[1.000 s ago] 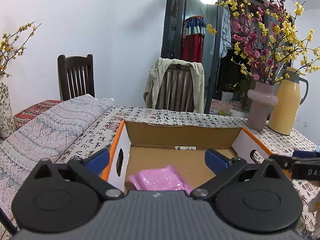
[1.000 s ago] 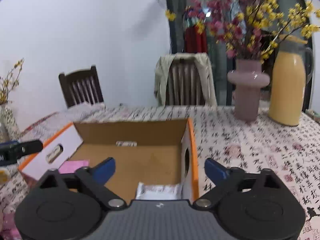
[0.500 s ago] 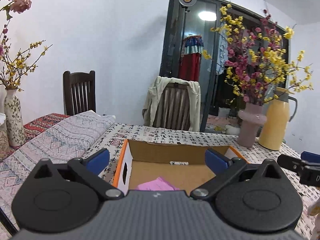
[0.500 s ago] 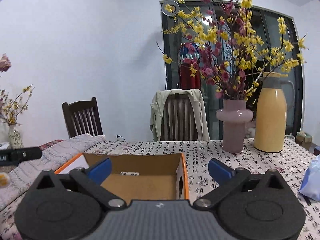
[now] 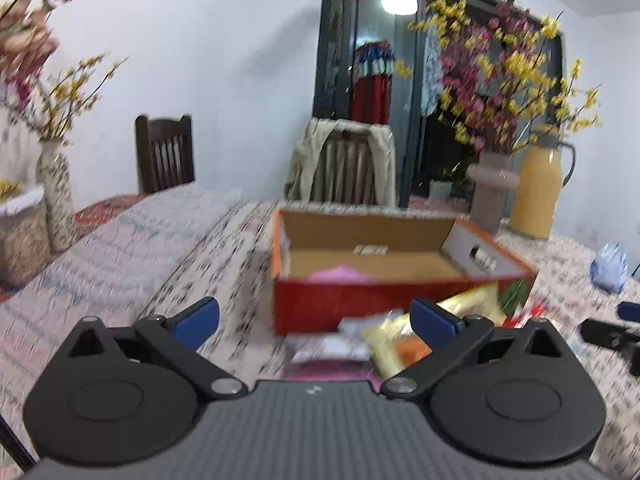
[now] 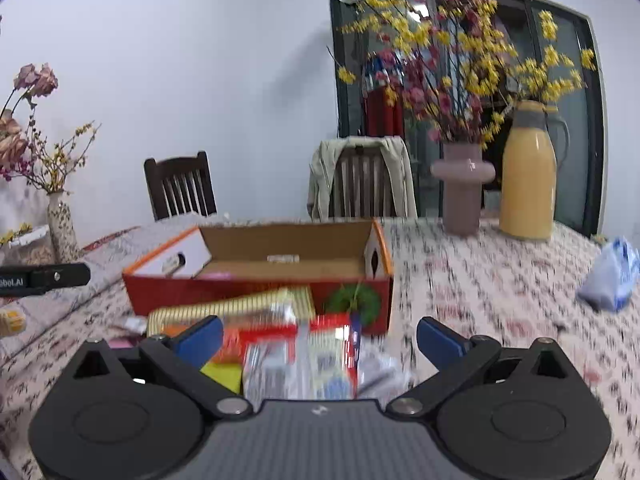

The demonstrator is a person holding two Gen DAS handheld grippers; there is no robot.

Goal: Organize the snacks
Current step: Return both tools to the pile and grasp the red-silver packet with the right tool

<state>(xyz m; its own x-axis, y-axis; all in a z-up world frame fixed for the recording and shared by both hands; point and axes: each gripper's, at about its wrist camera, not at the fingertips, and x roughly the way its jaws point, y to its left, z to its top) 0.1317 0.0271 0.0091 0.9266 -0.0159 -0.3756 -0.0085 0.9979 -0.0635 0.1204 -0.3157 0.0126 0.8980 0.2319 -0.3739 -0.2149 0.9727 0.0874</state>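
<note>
Both views sit farther back from the open box (image 5: 400, 300) than a second ago: then each camera looked down into its cardboard floor, and now its red front wall and the heap of snack packets (image 6: 296, 356) before it show. The pink packet (image 5: 340, 271), large in the left view earlier, is now a small patch inside the box near its front wall.

The left tongs (image 5: 316, 316) stand wide with nothing between the blue tips, above the near edge of the heap on the counter (image 5: 152, 256). The right tongs (image 6: 320, 340) also stand wide and empty, over a gold striped packet (image 6: 228, 308) and red-and-white packets that lie just in front of the box.

The frames are blurred, so packet print cannot be read. The only legible writing is "bot.AI" on the black bar of the other tool (image 6: 44, 276) at the left edge of the right view. A white label (image 6: 283, 258) on the box's back wall is too small to read.
</note>
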